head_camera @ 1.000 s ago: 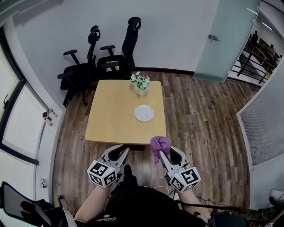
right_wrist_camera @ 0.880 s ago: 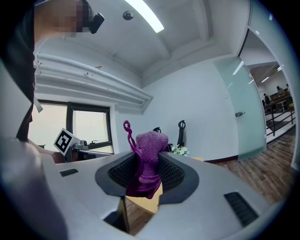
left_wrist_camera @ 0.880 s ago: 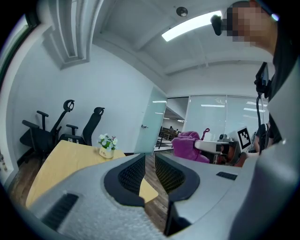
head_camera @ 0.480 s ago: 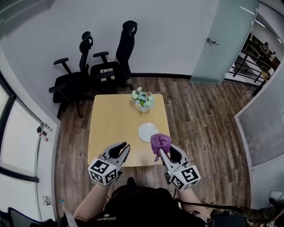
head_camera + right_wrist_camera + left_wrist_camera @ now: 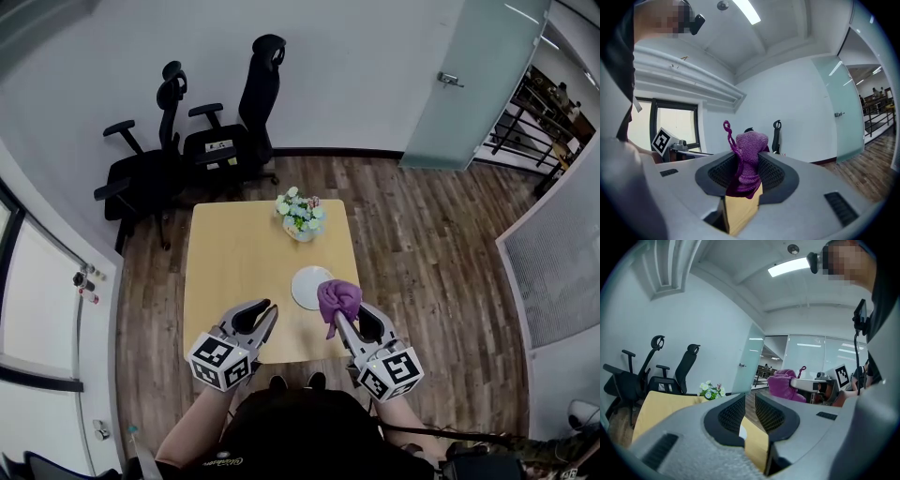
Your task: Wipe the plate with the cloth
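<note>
A round white plate [image 5: 306, 284] lies on the light wooden table [image 5: 234, 281], toward its near right corner. My right gripper [image 5: 345, 314] is shut on a bunched purple cloth [image 5: 339, 298], which hangs over the plate's near right edge in the head view. In the right gripper view the cloth [image 5: 750, 145] bulges up between the pads of that gripper [image 5: 748, 157]. My left gripper [image 5: 267, 307] hovers over the table's near edge, left of the plate. A narrow gap shows between the jaws of the left gripper [image 5: 750, 397], with nothing in it. The cloth [image 5: 780, 383] also shows from the left.
A vase of white flowers [image 5: 300, 214] stands at the table's far edge, behind the plate. Two black office chairs [image 5: 159, 150] stand against the wall beyond the table. A frosted glass door [image 5: 459, 84] is at the far right. Wood floor surrounds the table.
The person has stepped toward the table. Both grippers have gone from over the floor to over the table's near edge, and the cloth now reaches the plate's rim.
</note>
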A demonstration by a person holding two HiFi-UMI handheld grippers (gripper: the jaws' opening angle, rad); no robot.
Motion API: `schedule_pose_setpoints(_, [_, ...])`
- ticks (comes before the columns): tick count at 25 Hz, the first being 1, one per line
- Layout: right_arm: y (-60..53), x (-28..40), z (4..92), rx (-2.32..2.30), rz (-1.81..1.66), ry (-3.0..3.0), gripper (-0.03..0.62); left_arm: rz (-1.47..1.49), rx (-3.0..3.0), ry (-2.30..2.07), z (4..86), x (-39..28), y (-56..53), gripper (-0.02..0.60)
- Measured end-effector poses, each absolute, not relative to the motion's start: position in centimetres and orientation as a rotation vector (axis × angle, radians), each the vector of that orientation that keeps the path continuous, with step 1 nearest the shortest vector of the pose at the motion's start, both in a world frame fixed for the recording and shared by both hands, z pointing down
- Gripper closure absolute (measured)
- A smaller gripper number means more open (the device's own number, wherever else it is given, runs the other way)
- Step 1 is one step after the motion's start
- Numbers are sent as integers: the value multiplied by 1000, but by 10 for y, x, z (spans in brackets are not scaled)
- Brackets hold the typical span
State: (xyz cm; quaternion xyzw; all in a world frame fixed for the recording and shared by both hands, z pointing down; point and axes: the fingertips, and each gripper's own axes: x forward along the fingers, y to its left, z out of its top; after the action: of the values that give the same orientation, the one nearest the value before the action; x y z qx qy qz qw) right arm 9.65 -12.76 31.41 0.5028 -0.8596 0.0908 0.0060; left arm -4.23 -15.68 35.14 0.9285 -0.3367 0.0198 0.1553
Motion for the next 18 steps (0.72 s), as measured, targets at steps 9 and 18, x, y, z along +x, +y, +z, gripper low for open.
schedule_pose_setpoints(9, [-153,110,324,1524,337,-2682,465,71,2615,-1007,360,-36,-182,514])
schedule_pose_setpoints(18, [-158,106,372,1410,540,-2612,465,149,2462,-952,409,-24,-177,514])
